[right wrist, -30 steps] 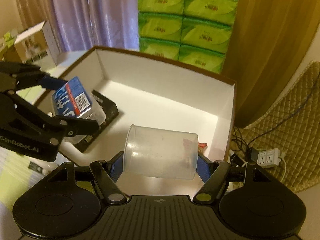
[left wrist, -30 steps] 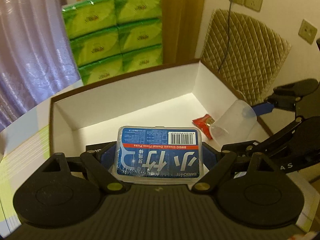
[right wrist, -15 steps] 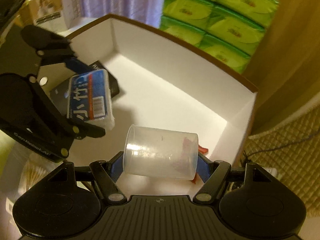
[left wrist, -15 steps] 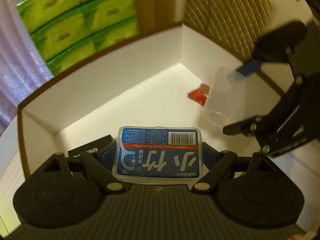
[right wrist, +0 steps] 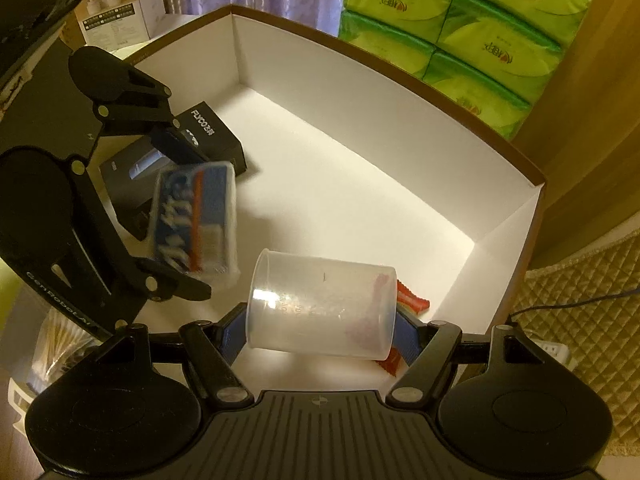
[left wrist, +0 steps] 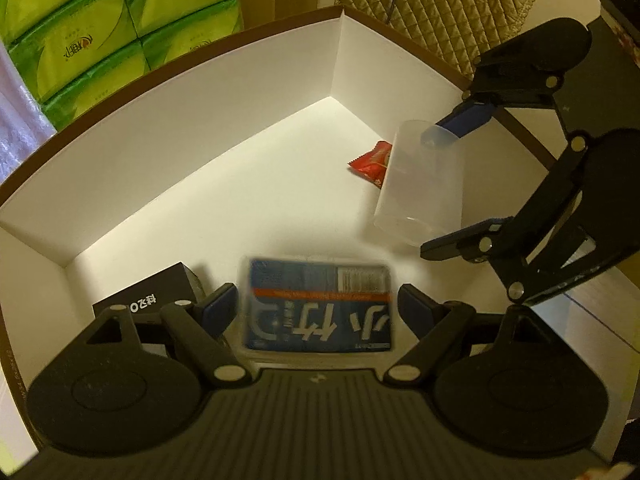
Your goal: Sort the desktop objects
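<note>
- Green tissue packs (right wrist: 460, 28) stack behind the white cardboard box (left wrist: 248, 92).
- Your left hand-held gripper (left wrist: 316, 308) is spread; the blue dental-floss case (left wrist: 318, 308), light and slick, looks to be dropping into that box.
- Your right hand-held gripper (right wrist: 320, 330) pinches the clear plastic cup (right wrist: 320, 304) end to end over the box; it's thin and flexible, so squeeze gently.

White box (right wrist: 400, 128) interior: centre and far floor open for passage. Black carton (right wrist: 216, 140) occupies the left near corner; red packet (left wrist: 372, 162) lies by the right wall. Green tissue packs (right wrist: 460, 20) stand behind the far wall.
</note>
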Demonstrator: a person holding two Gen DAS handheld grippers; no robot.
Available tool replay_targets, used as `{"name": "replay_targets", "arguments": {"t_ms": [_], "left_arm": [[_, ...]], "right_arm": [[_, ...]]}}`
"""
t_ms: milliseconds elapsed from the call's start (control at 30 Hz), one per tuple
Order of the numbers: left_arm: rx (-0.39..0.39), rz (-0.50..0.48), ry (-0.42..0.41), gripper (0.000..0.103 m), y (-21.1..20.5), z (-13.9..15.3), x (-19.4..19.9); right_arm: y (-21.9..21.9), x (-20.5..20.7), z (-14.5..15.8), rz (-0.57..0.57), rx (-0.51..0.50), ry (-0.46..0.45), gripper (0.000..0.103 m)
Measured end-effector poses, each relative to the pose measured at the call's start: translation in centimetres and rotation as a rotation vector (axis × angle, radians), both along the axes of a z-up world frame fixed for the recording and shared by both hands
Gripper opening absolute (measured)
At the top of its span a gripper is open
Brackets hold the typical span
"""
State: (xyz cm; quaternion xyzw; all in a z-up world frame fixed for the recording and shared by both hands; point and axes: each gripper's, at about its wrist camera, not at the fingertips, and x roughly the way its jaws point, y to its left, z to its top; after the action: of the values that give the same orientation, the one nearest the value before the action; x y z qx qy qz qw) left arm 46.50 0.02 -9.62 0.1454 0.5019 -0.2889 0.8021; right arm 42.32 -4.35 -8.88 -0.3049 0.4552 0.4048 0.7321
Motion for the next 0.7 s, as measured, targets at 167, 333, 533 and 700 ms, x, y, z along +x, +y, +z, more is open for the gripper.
{"name": "replay_targets", "arguments": {"t_ms": [167, 333, 533, 700], "left_arm": [[0.001, 0.02, 0.009, 0.084, 0.3, 0.1, 0.3], [0.003, 0.033, 0.01, 0.084, 0.3, 0.1, 0.3], [0.0, 0.055, 0.005, 0.084, 0.8, 0.6, 0.4], [-0.001, 0.074, -0.004, 0.084, 1.3, 1.1, 0.3]], "right_arm": [[0.0, 0.3, -0.1, -0.005, 0.002, 0.023, 0.07], [0.1, 0.5, -0.4, -0.004, -0.003, 0.047, 0.07], [0.2, 0.9, -0.5, -0.02, 0.004, 0.083, 0.07], [0.2, 1.0, -0.3, -0.031, 0.019, 0.111, 0.071]]}}
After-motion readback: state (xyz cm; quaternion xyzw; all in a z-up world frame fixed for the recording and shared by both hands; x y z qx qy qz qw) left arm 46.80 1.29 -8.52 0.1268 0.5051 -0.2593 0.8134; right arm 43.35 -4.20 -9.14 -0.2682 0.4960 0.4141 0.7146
